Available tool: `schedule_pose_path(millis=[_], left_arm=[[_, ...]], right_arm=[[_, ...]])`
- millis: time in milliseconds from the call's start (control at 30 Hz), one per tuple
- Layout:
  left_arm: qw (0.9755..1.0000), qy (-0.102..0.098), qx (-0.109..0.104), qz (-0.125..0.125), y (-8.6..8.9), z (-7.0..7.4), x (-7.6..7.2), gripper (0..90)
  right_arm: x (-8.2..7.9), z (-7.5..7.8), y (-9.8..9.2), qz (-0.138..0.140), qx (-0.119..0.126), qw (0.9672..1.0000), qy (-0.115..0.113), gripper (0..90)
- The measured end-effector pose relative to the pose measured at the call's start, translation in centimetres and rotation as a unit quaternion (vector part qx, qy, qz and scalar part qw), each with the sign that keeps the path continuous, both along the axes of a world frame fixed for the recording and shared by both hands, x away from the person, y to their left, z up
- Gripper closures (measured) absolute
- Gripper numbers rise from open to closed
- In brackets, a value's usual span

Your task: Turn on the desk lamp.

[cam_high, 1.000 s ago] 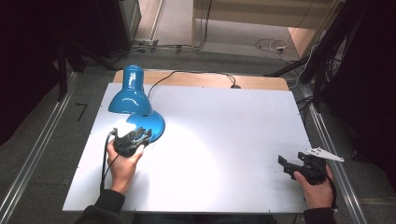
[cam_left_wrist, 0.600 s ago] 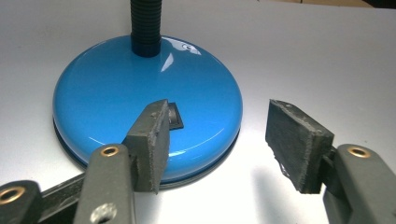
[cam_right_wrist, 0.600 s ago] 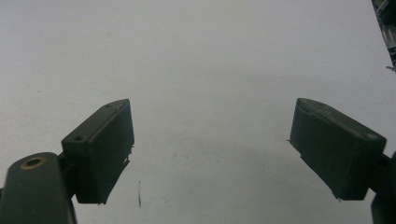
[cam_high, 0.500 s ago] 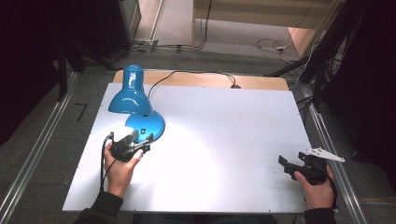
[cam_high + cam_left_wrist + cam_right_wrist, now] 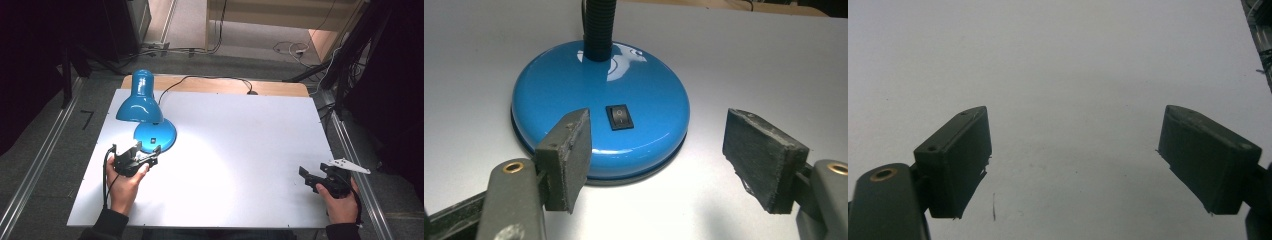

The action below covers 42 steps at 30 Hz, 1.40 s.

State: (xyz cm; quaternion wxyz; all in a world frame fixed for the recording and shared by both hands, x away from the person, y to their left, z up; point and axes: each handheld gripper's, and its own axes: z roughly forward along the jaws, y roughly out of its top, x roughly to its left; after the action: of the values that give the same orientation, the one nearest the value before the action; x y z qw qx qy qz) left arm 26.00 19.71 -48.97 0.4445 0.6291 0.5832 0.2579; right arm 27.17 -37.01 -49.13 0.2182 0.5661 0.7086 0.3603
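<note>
Blue enamel covers the desk lamp (image 5: 145,112), which stands at the far left of the white worktop (image 5: 240,145) and throws a bright pool of light just ahead of its round base (image 5: 600,107). A black rocker switch (image 5: 619,117) sits on top of that base, just beyond and between the fingers (image 5: 566,155) of the left gripper (image 5: 659,160). Those fingers stand spread and have just been opening; nothing lies between them, and they look clear of the base, the near rim lying just past their tips. A black corrugated neck (image 5: 599,27) rises from the base behind the switch.

Judging by the glow on the worktop, the lamp is already switched on, so the pressing step looks done and what is left is most likely only to draw the left gripper (image 5: 131,160) away.

Well apart, at the near right corner, the right gripper (image 5: 327,181) rests in the person's hand with its fingers (image 5: 955,160) spread over bare worktop, holding nothing.

The bulb is hidden inside the shade, the neck is cut off at the top of the left gripper view, and the switch's rocker position is too small to read.
</note>
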Motion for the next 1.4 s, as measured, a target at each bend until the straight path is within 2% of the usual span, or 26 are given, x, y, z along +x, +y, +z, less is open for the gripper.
schedule_pose_path(millis=[633,1400], left_arm=[[0.9999,0.011,-0.005,0.0,0.8,0.0,-1.5,28.6],[1.0,0.007,0.0,0.007,1.5,0.3,-3.1,27.8]], right_arm=[[0.0,0.0,0.0,0.0,-0.003,1.0,0.0,12.2],[-0.1,0.0,-0.3,-0.003,-0.002,1.0,0.001,12.2]])
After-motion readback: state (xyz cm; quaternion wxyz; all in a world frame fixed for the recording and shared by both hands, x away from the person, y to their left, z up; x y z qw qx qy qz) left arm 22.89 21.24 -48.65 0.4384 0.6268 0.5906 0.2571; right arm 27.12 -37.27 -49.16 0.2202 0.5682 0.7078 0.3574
